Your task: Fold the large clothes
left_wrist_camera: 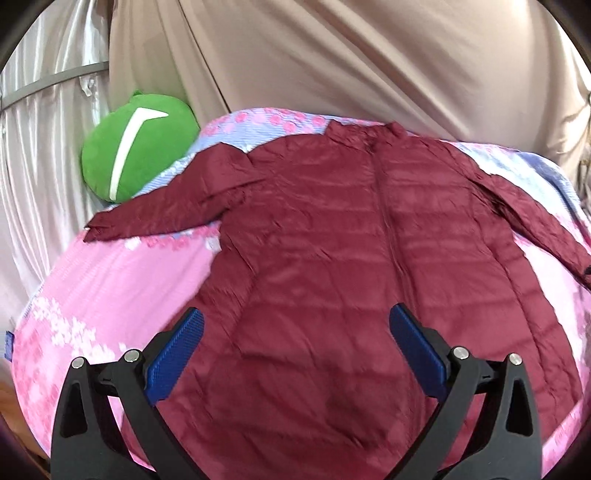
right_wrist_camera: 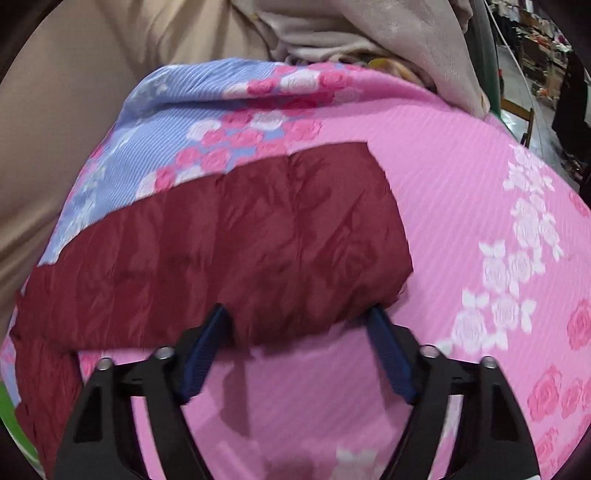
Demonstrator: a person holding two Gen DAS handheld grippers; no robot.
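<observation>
A dark red quilted jacket (left_wrist_camera: 332,240) lies flat, front up, on a pink and blue floral bedsheet (left_wrist_camera: 110,288), with both sleeves spread out to the sides. My left gripper (left_wrist_camera: 295,325) hovers open over the jacket's lower body, nothing between its blue pads. In the right wrist view, one sleeve (right_wrist_camera: 240,240) of the jacket stretches across the sheet (right_wrist_camera: 461,166). My right gripper (right_wrist_camera: 297,314) straddles the sleeve's near edge close to the cuff. Its fingers stand well apart with the fabric between them, not visibly pinched.
A round green plush cushion (left_wrist_camera: 136,147) rests at the bed's far left corner. Beige fabric (left_wrist_camera: 332,55) hangs behind the bed. A heap of grey blankets (right_wrist_camera: 351,29) sits at the bed's far edge in the right wrist view, with room clutter beyond.
</observation>
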